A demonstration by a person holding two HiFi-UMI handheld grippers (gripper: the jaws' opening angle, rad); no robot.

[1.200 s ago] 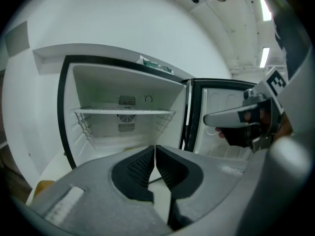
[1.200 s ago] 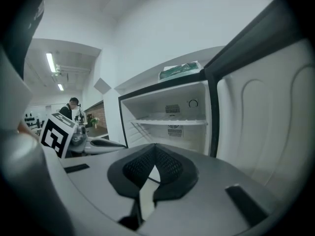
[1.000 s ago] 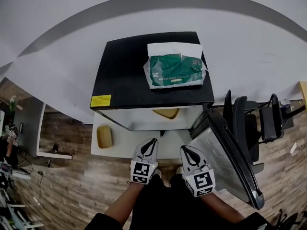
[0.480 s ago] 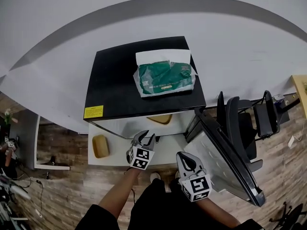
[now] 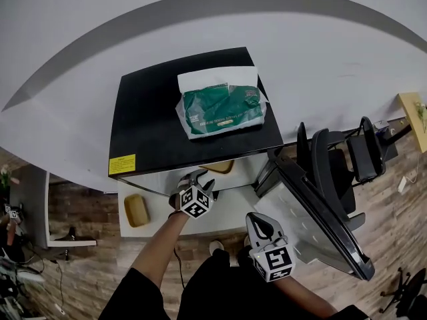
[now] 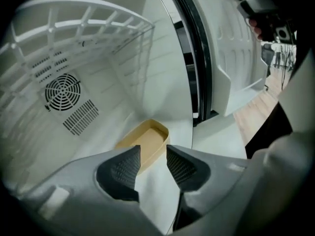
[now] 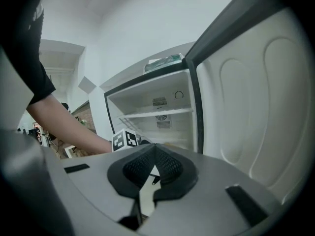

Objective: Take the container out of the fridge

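Pushed the left claw (image 5: 199, 182) forward since a second ago, from level with the right claw (image 5: 259, 220) up to the open front of the fridge (image 5: 160, 105). Spreading the left claw's jaws at this moment, pads apart, nothing pressed between them. Looking along those jaws at the container (image 6: 145, 140): a shallow tan tray, lying flat on the white fridge floor just past the tips at 12 o'clock, near end visible in the gap, untouched. Higher up at 10 o'clock, a white wire shelf (image 6: 83, 18), and a round vent (image 6: 62, 91) on the back wall. Holding the right claw back at 5 o'clock of the left, jaws shut together and empty. Door (image 5: 313, 225) swung wide at 3 o'clock of the fridge. On the black top, a green packet (image 5: 223, 110) at 1 o'clock and a yellow sticker (image 5: 121, 165) at 8 o'clock. Second tan tray (image 5: 136, 209) lying on the white worktop (image 5: 230, 209) at 9 o'clock of the left claw
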